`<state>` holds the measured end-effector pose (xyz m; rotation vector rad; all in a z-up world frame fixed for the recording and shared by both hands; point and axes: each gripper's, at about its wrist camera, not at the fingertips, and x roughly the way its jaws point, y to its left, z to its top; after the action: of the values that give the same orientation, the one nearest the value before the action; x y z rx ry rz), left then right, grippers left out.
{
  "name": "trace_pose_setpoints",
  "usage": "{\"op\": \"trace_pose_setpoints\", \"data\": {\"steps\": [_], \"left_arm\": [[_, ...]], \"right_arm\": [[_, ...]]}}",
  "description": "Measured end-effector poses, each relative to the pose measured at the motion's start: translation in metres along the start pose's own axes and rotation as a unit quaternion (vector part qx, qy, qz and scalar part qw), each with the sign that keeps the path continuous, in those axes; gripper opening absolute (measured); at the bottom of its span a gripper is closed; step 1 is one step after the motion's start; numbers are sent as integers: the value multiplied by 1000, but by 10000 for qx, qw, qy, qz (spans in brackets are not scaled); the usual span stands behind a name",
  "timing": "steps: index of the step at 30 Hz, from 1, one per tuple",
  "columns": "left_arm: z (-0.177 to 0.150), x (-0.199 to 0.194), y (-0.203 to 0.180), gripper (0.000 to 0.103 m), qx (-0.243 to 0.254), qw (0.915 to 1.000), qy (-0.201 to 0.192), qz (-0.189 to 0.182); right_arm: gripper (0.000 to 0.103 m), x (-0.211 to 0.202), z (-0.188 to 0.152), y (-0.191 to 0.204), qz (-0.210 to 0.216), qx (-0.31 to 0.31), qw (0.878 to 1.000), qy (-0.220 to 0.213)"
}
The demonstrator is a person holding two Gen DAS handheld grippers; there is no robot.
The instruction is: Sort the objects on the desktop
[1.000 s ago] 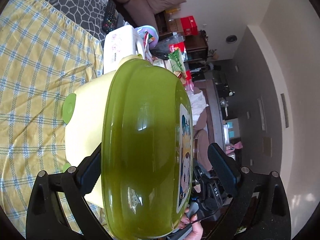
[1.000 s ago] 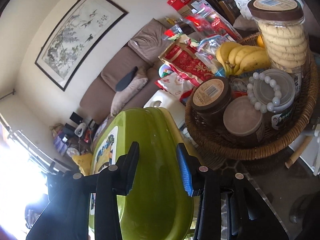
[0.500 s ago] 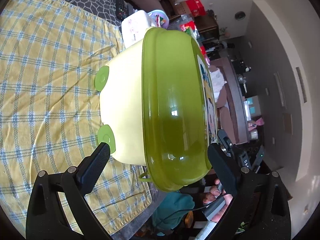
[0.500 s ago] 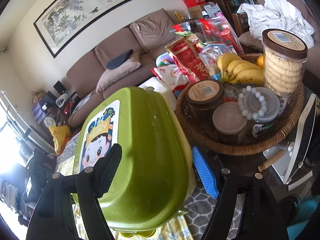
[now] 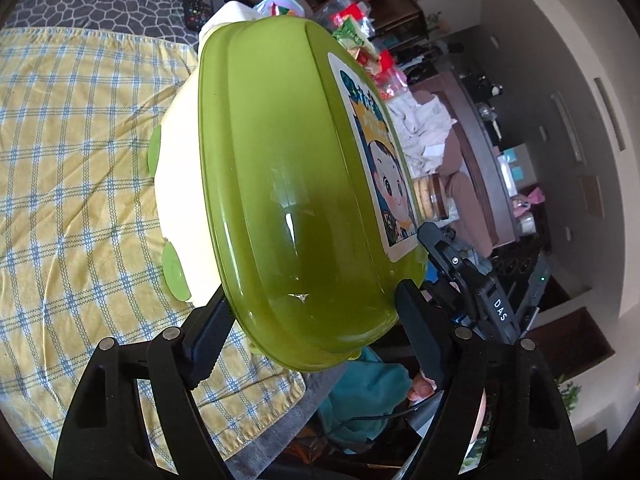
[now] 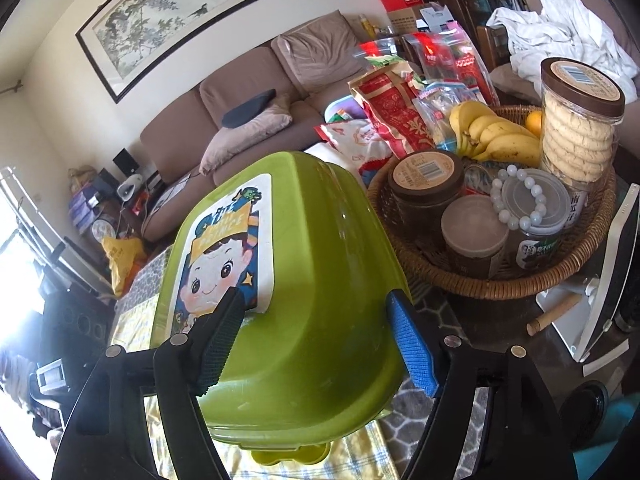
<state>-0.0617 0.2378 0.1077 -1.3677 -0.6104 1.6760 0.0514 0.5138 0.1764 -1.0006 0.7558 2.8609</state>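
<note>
Left tool (image 5: pixel 312 332) and right tool (image 6: pixel 316 340) stand apart around the glossy green-lidded cream plastic box (image 6: pixel 288 280) — not clamped; the wicker basket (image 6: pixel 560 276) beyond the right tool is full, sorting seems early.

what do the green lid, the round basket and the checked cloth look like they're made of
Green lid: probably glossy moulded plastic; it shows sharp window glints and smooth rounded edges.
Round basket: woven wicker or rattan, going by the brown interlaced strands along its rim.
Checked cloth: soft woven fabric, matte, with wrinkles and a stitched hem.
</note>
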Motion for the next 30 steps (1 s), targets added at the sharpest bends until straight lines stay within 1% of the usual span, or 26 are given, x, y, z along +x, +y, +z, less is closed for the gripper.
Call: {"op": "trace_pose_setpoints", "data": {"steps": [2,4,6,9,12,15,17,21,24,26,28,30], "left_arm": [[3,1,-7,77,51,9999,17,123],[6,4,-12,79,57,9996,74,275],[8,7,-15,81,62,9994,90,340],[11,8,-13,82,-29,9995,104,303],[14,9,-8,83,-106,9996,85,265],[20,10,-1,84,-240,9995,28,190],[25,11,-1,84,-304,9993,55,216],[26,11,-12,85,-283,9984,224,439],[24,12,-16,85,-279,9975,306,564],[25,12,-16,84,-331,9971,355,579],[26,8,-15,84,-358,9971,331,583],[21,1,-15,84,-181,9965,255,769]], "right_arm": [[75,2,2,-4,39,90,9999,-26],[74,5,5,-7,53,142,9999,-45],[74,8,8,-7,44,142,9999,-81],[74,12,12,-6,84,154,9998,-112],[74,15,14,-4,15,84,9999,-100],[76,20,12,-8,17,185,9998,-96],[76,22,14,-8,6,197,9997,-132],[76,21,19,1,-95,93,9998,-172],[76,17,22,6,-29,91,9996,-256],[76,16,24,9,-12,64,9996,-286],[74,16,24,9,-21,75,9995,-311],[73,14,22,5,-21,126,9994,-322]]}}
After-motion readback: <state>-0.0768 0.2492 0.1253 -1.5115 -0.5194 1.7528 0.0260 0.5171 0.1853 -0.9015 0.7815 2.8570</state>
